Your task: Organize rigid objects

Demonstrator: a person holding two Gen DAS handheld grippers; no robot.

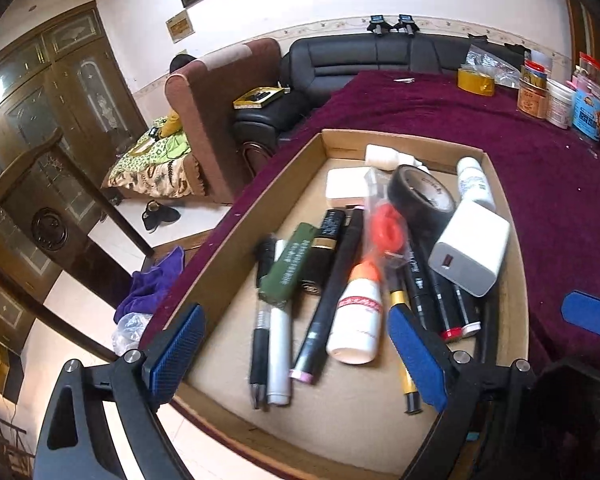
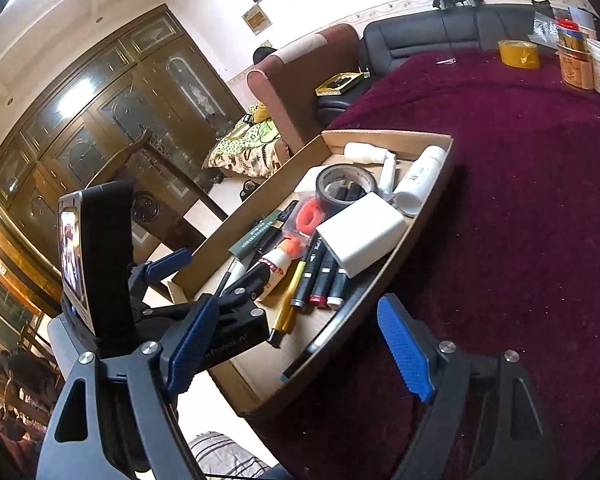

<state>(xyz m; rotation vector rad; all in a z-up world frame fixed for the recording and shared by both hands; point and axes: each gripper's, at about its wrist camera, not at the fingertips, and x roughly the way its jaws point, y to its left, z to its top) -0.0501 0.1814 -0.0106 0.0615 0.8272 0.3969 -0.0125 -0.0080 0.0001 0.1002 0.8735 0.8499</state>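
A shallow cardboard tray (image 1: 236, 220) lies on the maroon tablecloth (image 1: 540, 168), filled with several rigid items. Among them are a white charger (image 1: 470, 254), a black tape roll (image 1: 420, 192), a white glue bottle (image 1: 358, 320), an orange ring in a plastic bag (image 1: 388, 232), a green flat stick (image 1: 288, 268), markers (image 1: 440, 304) and pens (image 1: 260, 344). My left gripper (image 1: 296, 356) hangs open over the tray's near end, with pens and the glue bottle beneath it and nothing gripped. My right gripper (image 2: 300, 348) stands open over the tray's (image 2: 380, 138) near right corner, holding nothing.
A yellow tape roll (image 1: 476, 80) and several jars (image 1: 556, 102) stand at the table's far right. A black sofa (image 1: 360, 60) and a brown armchair (image 1: 204, 100) lie beyond the table. A purple cloth (image 1: 156, 280) sits below the table's left edge.
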